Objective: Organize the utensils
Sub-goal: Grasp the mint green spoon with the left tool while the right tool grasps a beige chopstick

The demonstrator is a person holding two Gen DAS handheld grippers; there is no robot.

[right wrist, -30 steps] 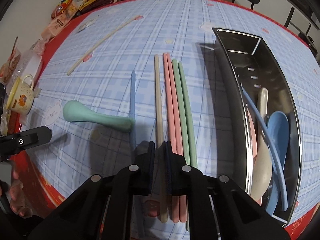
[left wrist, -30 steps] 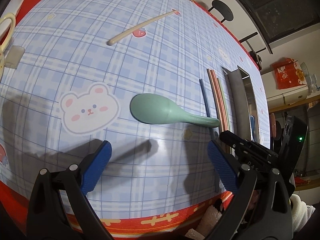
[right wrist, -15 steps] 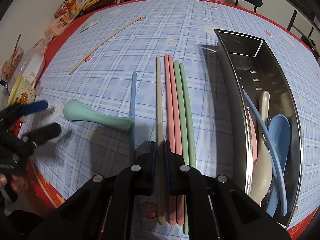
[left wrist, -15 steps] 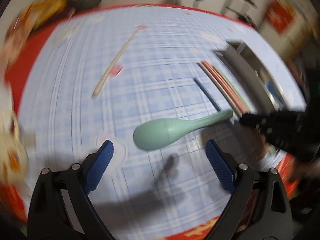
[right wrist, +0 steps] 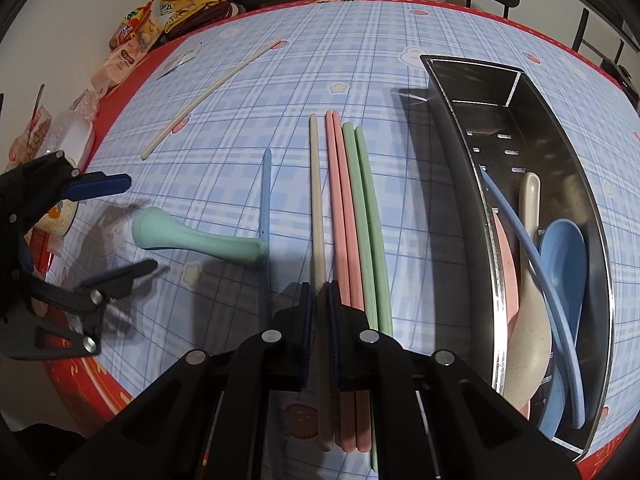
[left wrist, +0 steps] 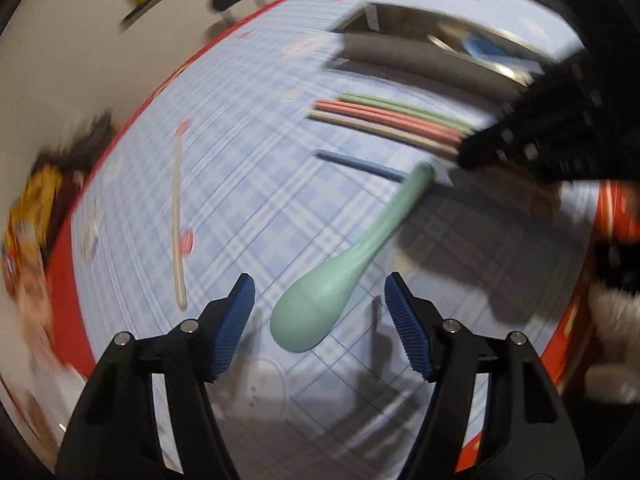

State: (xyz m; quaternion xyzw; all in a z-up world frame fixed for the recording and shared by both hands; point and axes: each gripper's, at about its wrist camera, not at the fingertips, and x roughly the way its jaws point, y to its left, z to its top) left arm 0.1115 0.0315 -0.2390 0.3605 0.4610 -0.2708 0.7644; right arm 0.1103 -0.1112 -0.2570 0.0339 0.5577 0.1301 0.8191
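Observation:
A mint-green spoon [left wrist: 320,304] lies on the blue plaid tablecloth, its handle resting on a blue chopstick [right wrist: 265,200]. My left gripper [left wrist: 320,320] is over the spoon's bowl. Its jaws are closing with the bowl between them, and the pads stand clear of it. In the right wrist view the left gripper [right wrist: 132,224] straddles that spoon [right wrist: 192,240]. My right gripper [right wrist: 319,308] is shut on a beige chopstick [right wrist: 316,200]. Beside it lie two pink chopsticks [right wrist: 340,200] and two green chopsticks [right wrist: 364,208].
A steel tray [right wrist: 560,152] at the right holds a blue spoon [right wrist: 564,264], a beige spoon [right wrist: 528,344] and a blue chopstick. A lone beige chopstick [right wrist: 212,96] lies far left. Snack packets [right wrist: 140,40] and a mug [right wrist: 56,216] stand along the red table edge.
The left gripper has rolled and moved over the spoon's bowl, and its jaws have narrowed. The right gripper has stayed shut on the beige chopstick.

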